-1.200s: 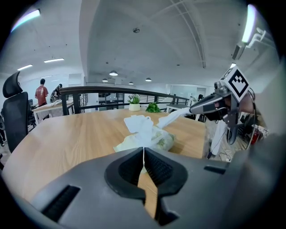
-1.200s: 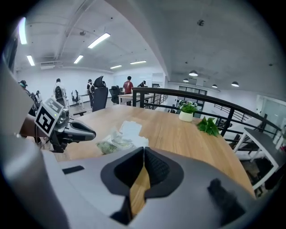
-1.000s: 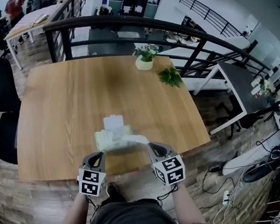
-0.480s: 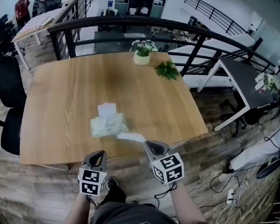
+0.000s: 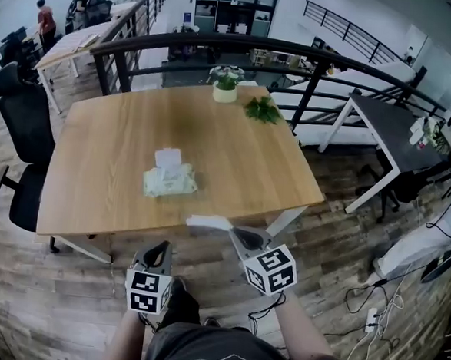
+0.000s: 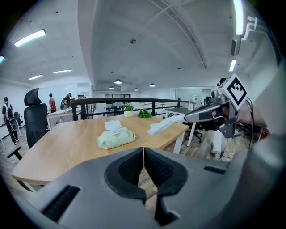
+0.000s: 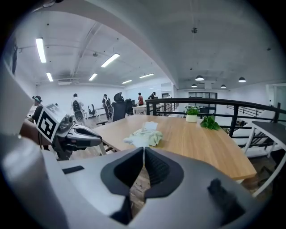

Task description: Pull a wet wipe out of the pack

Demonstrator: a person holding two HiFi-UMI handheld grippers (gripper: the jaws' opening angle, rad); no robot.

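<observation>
Left gripper (image 5: 157, 249): jaws pinched together on nothing, drawn back off the table edge.
Right gripper (image 5: 241, 234): clamped on the wet wipe (image 5: 209, 223), now pulled right out and hanging free. The pull looks done!
Pack (image 5: 169, 181): left mid-table (image 5: 95, 166), lid (image 5: 168, 158) flipped open, well apart from both grippers.
Room: potted plant (image 5: 225, 87) at the far edge, railing (image 5: 311, 58) beyond.

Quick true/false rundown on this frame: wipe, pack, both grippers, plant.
1. The right gripper holds a wipe. True.
2. The wipe touches the pack. False: there is a clear gap between them.
3. The left gripper is shut on the pack. False: it is shut on nothing, and the pack lies on the table.
4. The pack's lid is open. True.
5. The potted plant stands at the table's near edge. False: it stands at the far edge.
</observation>
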